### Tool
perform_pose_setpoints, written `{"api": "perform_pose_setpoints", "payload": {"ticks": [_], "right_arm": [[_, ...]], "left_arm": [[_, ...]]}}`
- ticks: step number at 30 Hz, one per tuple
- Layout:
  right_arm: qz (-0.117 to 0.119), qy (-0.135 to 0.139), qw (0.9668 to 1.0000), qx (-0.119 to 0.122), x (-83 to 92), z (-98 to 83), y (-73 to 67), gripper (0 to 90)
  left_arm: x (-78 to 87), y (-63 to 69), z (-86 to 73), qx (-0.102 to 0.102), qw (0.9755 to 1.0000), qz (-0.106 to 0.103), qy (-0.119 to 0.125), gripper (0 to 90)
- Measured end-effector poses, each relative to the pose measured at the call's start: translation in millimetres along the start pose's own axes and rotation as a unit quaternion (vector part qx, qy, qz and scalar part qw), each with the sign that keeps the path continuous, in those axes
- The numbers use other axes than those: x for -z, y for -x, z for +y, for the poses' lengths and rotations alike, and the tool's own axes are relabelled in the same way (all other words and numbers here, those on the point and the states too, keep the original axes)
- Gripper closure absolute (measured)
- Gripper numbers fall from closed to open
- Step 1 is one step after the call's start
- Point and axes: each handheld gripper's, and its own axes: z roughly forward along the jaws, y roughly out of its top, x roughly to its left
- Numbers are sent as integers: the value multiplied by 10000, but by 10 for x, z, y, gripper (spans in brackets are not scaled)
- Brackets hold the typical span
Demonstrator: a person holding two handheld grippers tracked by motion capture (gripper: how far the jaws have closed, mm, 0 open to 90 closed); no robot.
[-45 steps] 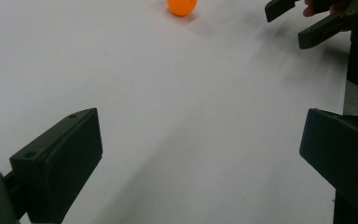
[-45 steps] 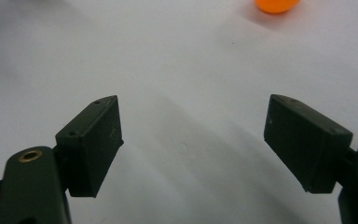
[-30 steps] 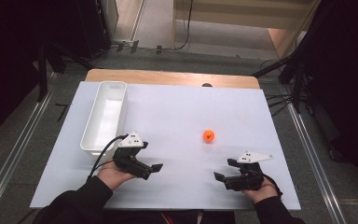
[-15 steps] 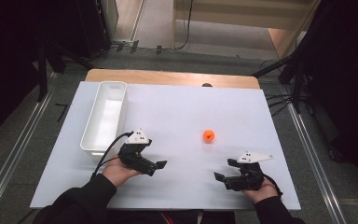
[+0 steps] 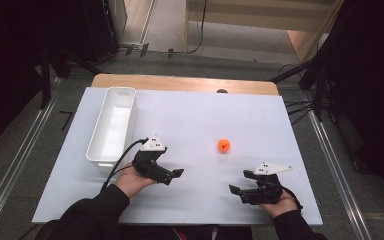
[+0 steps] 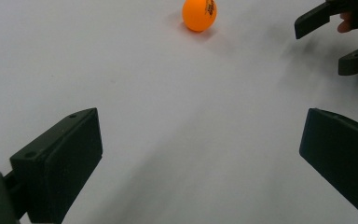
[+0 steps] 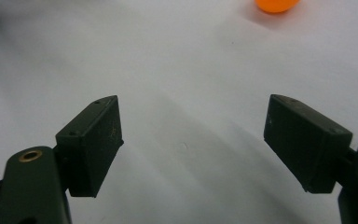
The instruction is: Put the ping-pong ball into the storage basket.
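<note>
Place: lab or recording studio
Signs: white board-topped table (image 5: 190, 120); black stand legs (image 5: 55, 65); floor cables (image 5: 300, 107); metal floor rails (image 5: 10, 170)

One orange ball (image 5: 223, 145), one white bin (image 5: 112, 125), one white board (image 5: 190, 115), two tools: left tool (image 5: 172, 174), right tool (image 5: 237, 184).

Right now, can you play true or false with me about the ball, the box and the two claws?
1. The orange ball sits on the white table, not in any claw. True.
2. The ball is inside the white box. False: the box looks empty; the ball lies to its right.
3. The left claw is open. True.
4. The right claw is squeezing the ball. False: it is open with nothing between its jaws.
5. The box stands on the right side of the table. False: it is on the left.
</note>
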Motion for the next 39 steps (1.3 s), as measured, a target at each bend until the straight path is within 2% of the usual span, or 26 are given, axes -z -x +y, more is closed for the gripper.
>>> {"api": "perform_pose_setpoints", "payload": {"ticks": [5,19,25,28,29,34,35,36,37,39], "right_arm": [[-9,-14,10000,-13,-12,10,0,181],[2,-30,9999,-105,-1,12,-1,181],[4,-25,10000,-64,-8,16,-2,181],[1,-23,10000,-63,-10,17,-4,180],[1,-25,10000,-42,-13,16,-9,181],[1,-23,10000,-30,-13,15,-7,181],[3,-19,10000,-30,-12,15,-6,181],[-3,-16,10000,-31,-10,15,-7,180],[9,-13,10000,-24,-7,16,-8,181],[38,-19,10000,-14,-3,16,-14,181]], "left_arm": [[-51,-6,21,54,10000,11,8,0],[-161,28,121,-25,10000,-38,32,0],[-213,42,166,-35,10000,-62,41,0],[-218,57,176,-98,9999,-98,46,23],[-217,57,182,-128,9998,-126,43,65],[-254,78,224,-176,9997,-120,72,66],[-252,76,233,-163,9996,-208,87,70],[-244,75,235,-133,9993,-320,111,119],[-240,78,236,-112,9993,-347,114,166],[-243,84,235,-144,9994,-314,64,165]]}}
